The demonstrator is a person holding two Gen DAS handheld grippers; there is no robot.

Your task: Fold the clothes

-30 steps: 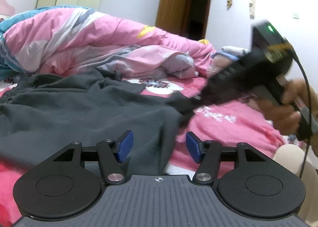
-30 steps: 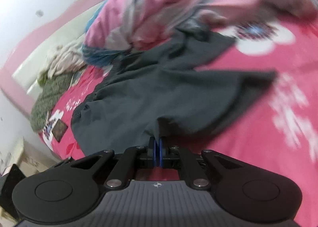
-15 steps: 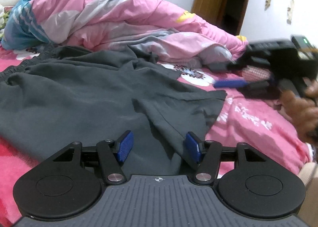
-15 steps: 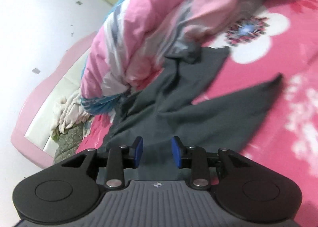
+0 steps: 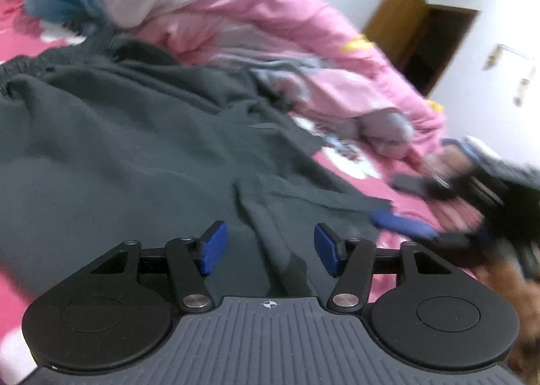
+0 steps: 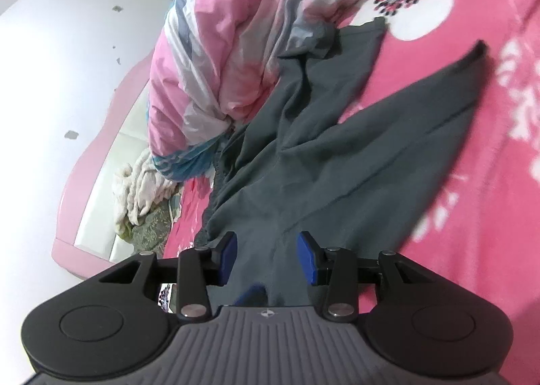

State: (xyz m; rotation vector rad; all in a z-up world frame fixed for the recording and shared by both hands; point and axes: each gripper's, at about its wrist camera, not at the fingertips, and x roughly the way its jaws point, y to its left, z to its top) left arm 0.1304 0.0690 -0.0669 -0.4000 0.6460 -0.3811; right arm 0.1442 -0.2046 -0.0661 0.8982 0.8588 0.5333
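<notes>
A dark grey garment [image 5: 135, 148] with an elastic waistband lies spread and creased on the pink floral sheet [image 5: 357, 169]. My left gripper [image 5: 270, 250] hovers low over it, jaws closing, a raised fold of the cloth between the blue pads but not pinched. In the left wrist view my right gripper [image 5: 405, 204] is a blur at the garment's right corner, with a hand behind it. In the right wrist view the right gripper [image 6: 266, 256] is over the garment [image 6: 337, 155], jaws opening, cloth lying under the gap and untouched by the pads.
A bunched pink, grey and blue quilt [image 6: 236, 30] borders the garment's far side. A heap of other clothes [image 6: 138, 189] lies by the pink headboard [image 6: 94, 148]. Flowered sheet [image 6: 489, 148] shows to the right. A wooden door [image 5: 422, 40] stands behind.
The right gripper was shut on the grey cloth, then let go and opened; the cloth dropped flat on the sheet. The left gripper slid over the garment and rolled, its jaws narrowing slightly.
</notes>
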